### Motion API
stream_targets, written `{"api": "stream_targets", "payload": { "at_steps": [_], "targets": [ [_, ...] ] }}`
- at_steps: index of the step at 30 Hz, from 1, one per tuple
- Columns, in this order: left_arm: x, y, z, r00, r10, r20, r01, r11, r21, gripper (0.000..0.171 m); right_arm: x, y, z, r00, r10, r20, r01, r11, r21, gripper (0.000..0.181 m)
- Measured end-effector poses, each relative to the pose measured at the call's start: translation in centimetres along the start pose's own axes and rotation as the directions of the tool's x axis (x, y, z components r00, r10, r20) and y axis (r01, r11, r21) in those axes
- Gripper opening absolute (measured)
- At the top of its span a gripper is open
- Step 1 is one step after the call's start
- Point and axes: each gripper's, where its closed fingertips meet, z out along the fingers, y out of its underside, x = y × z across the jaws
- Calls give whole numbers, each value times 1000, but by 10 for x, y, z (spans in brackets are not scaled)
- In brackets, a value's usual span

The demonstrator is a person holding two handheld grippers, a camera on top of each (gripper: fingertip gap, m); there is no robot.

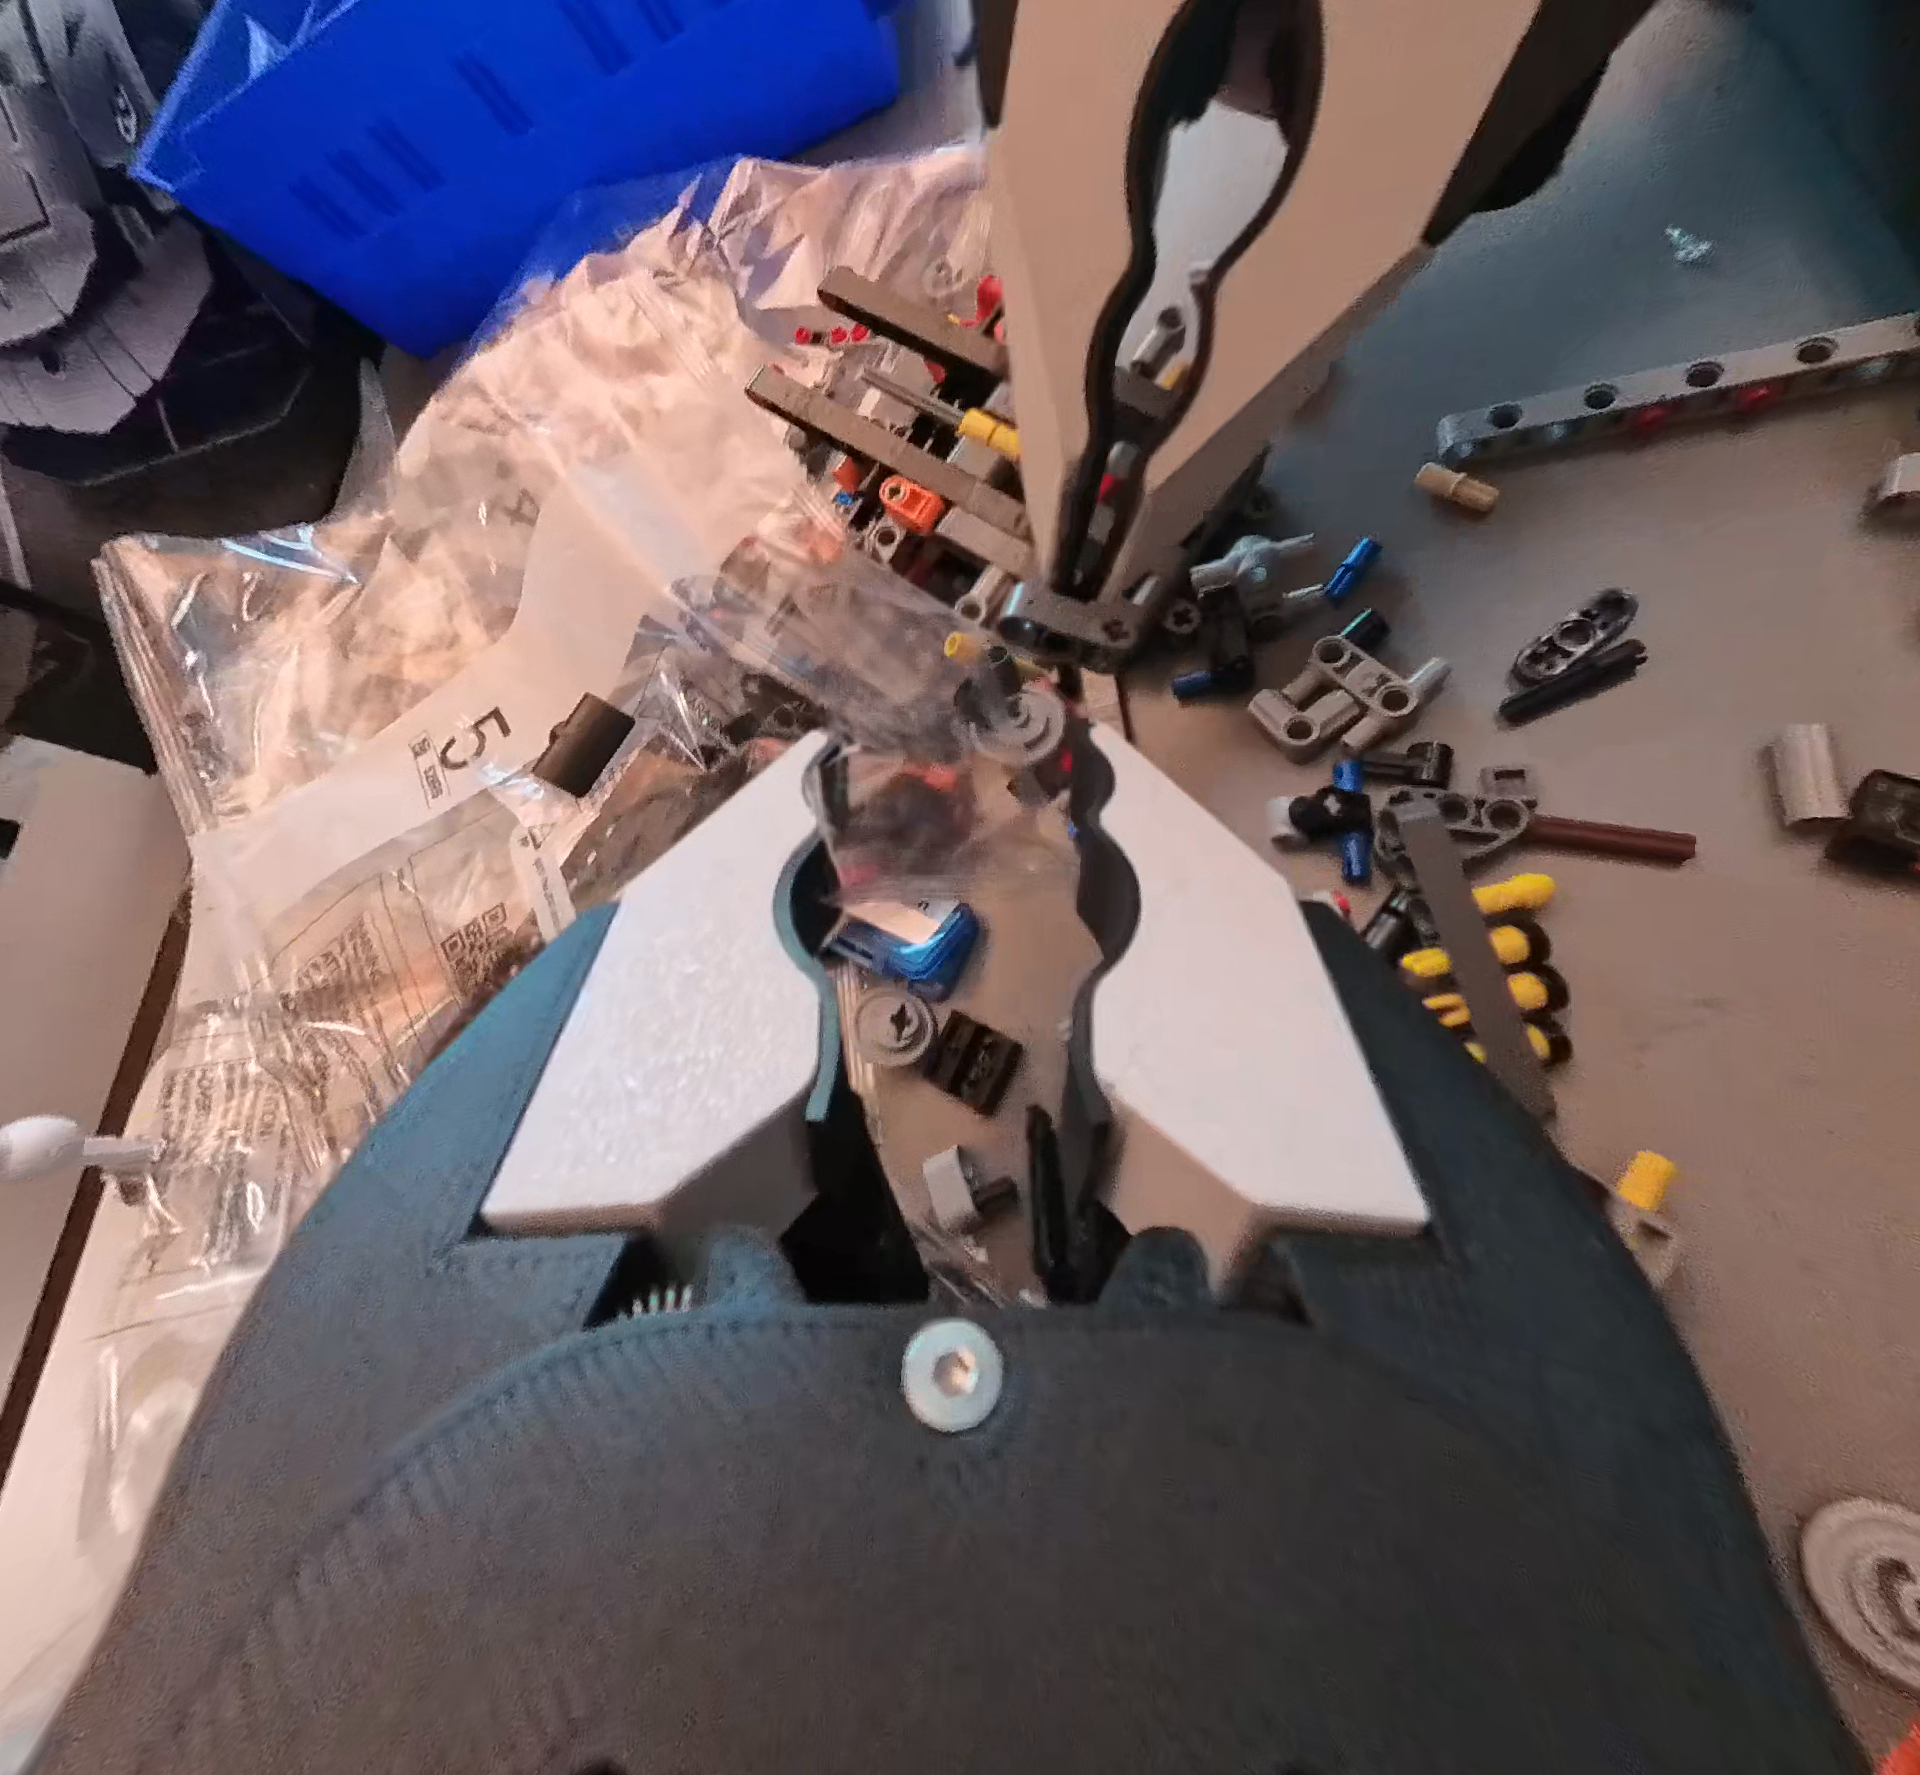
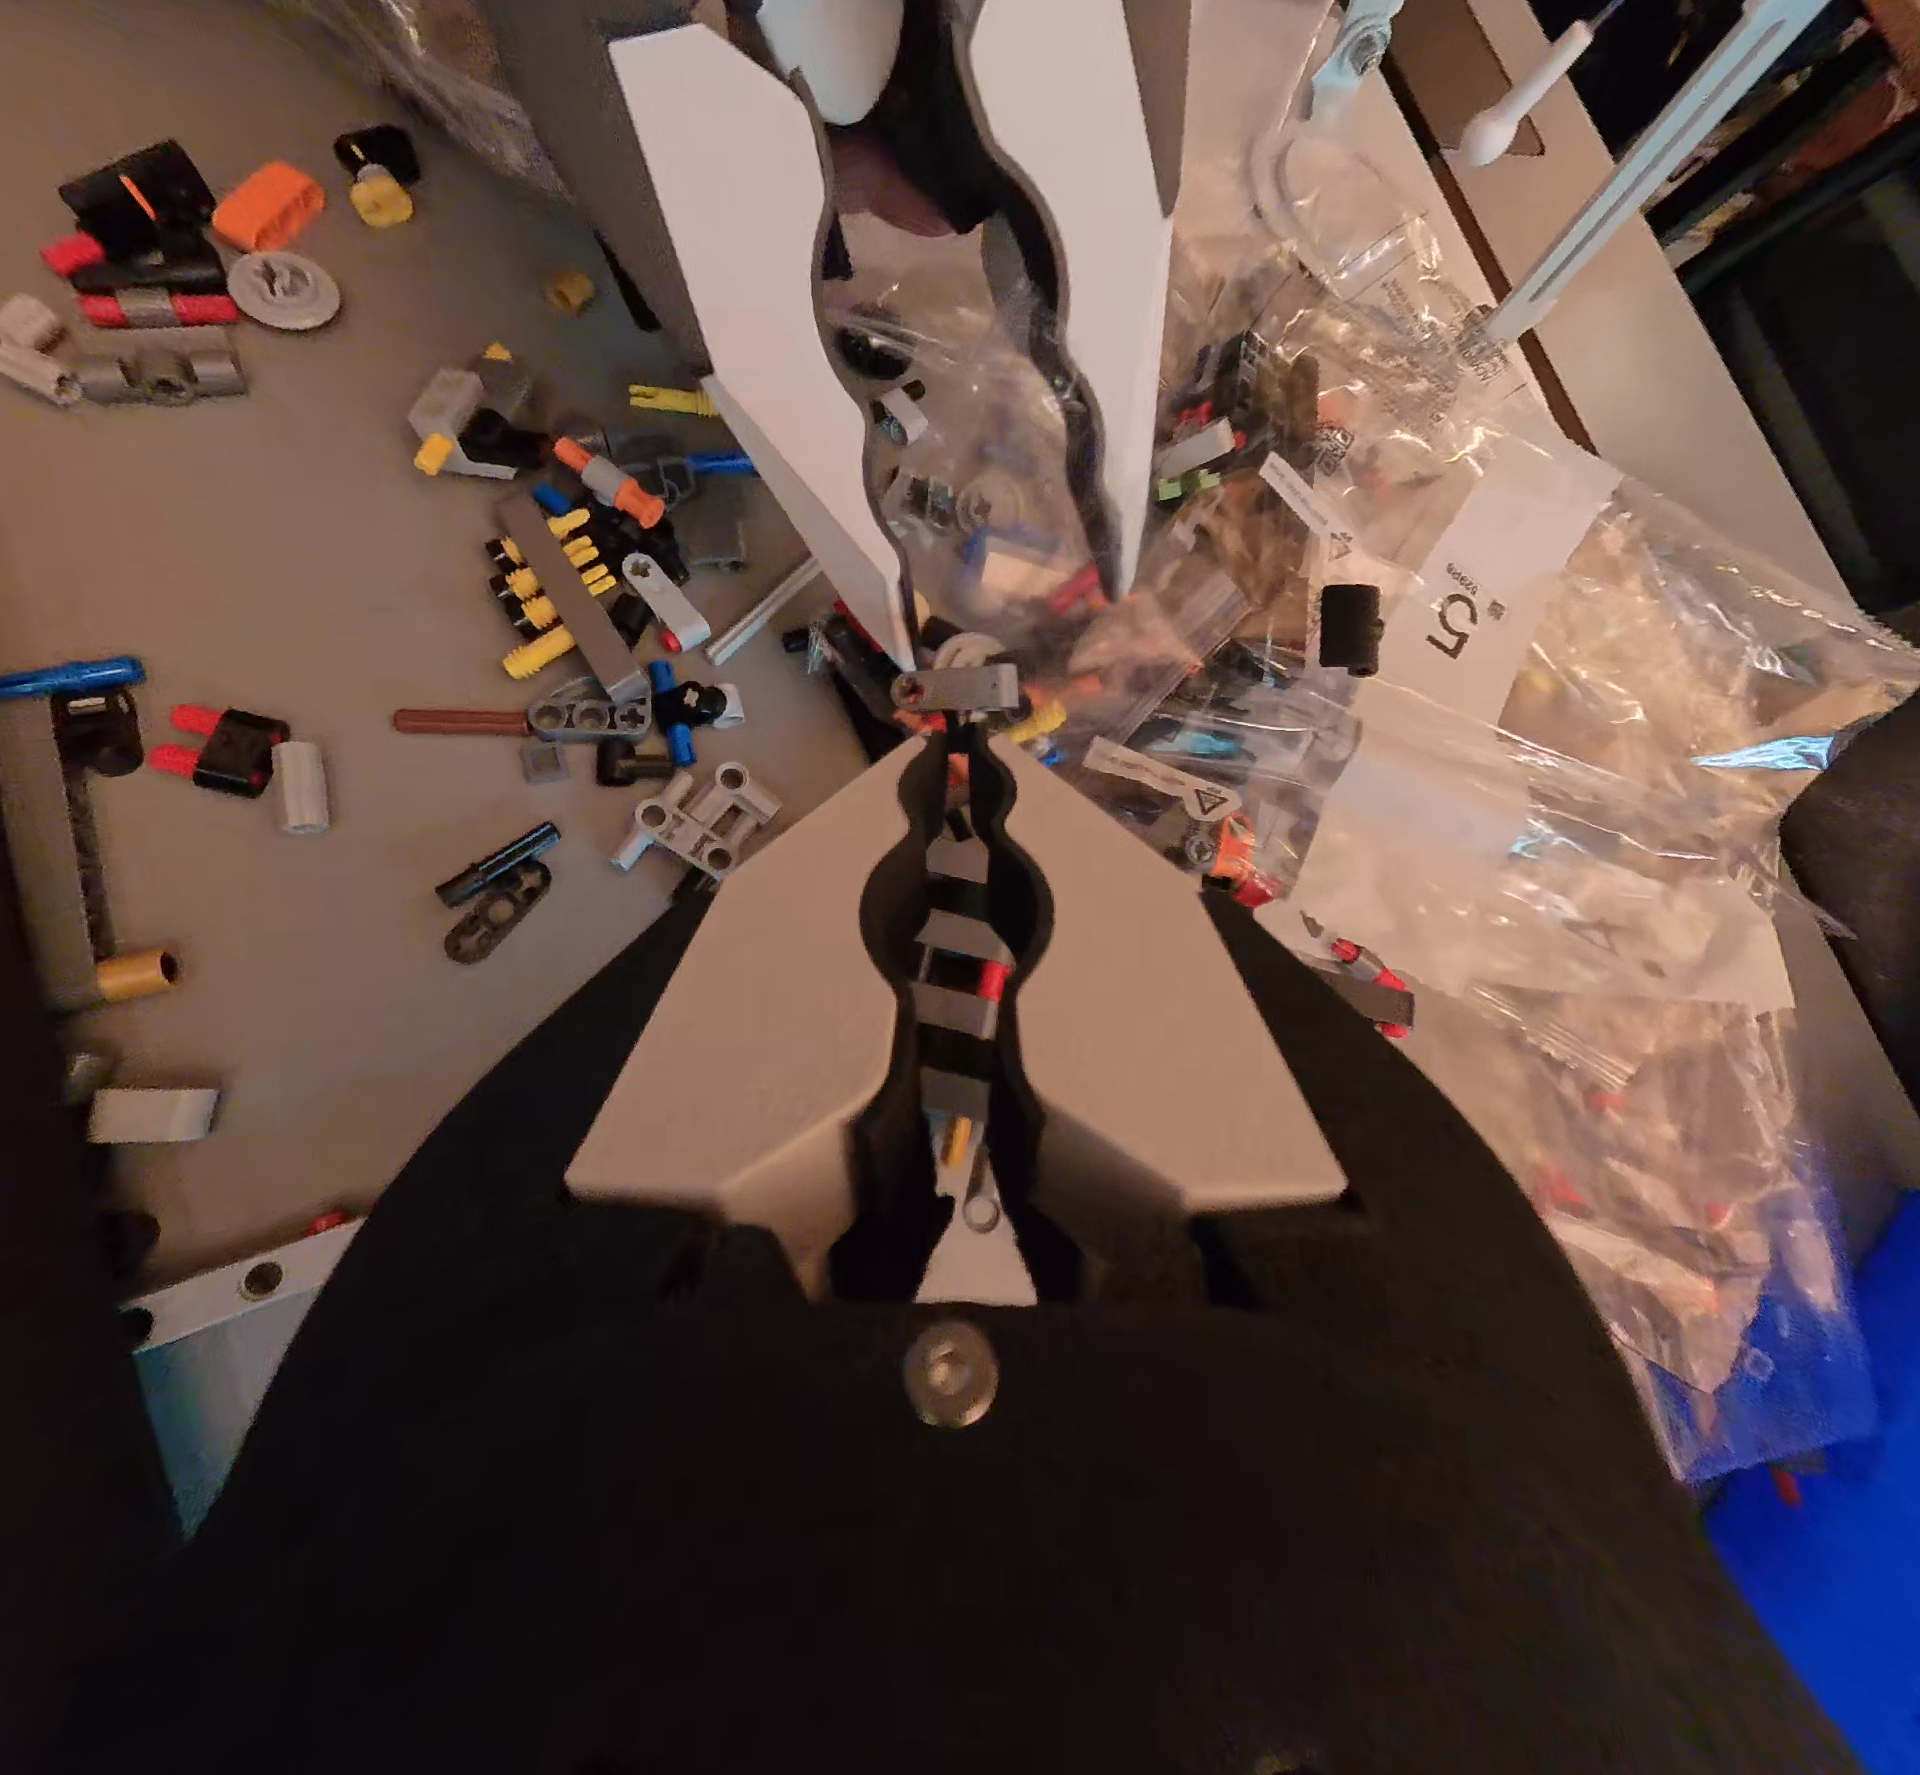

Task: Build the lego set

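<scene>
Between your two tools, the grey Technic assembly (image 2: 961, 956) sits pinched in your right gripper (image 2: 958, 738), its fingers closed along the stacked beams. Your left gripper (image 1: 1075, 738) points at the assembly's end beam (image 1: 1070, 619), tips narrowly parted, nothing clearly gripped. Loose pins and connectors (image 2: 582, 582) litter the grey table (image 2: 312, 530); clear parts bags (image 1: 468, 582) lie beside a blue bin (image 1: 520, 63).

I read this as a home hobby room, not a lab. The grey desk (image 1: 1714, 1154) is strewn with loose toy bricks (image 2: 582, 582), clear numbered bags (image 1: 436, 582), and a blue storage bin (image 1: 540, 84) beside it.
</scene>
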Motion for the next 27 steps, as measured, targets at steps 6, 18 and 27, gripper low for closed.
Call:
{"api": "stream_targets", "payload": {
  "at_steps": [6, 18, 27],
  "targets": [
    [-19, -1, -16, 997, -37, 70, 35, 999, 30, 52, 1, -1, -1, 1000, 2, -7, -2, 1000, 9, 0],
    [13, -16, -5, 997, 72, -21, -72, 997, 34, 51, -5, -13, -6, 1000, -2, 29, 0, 996, 84, 0],
    [19, -21, -2, 994, 104, -32, -102, 994, 44, 23, -4, -17, -8, 1000, -14, 14, 13, 995, 99, 0]
  ]
}}
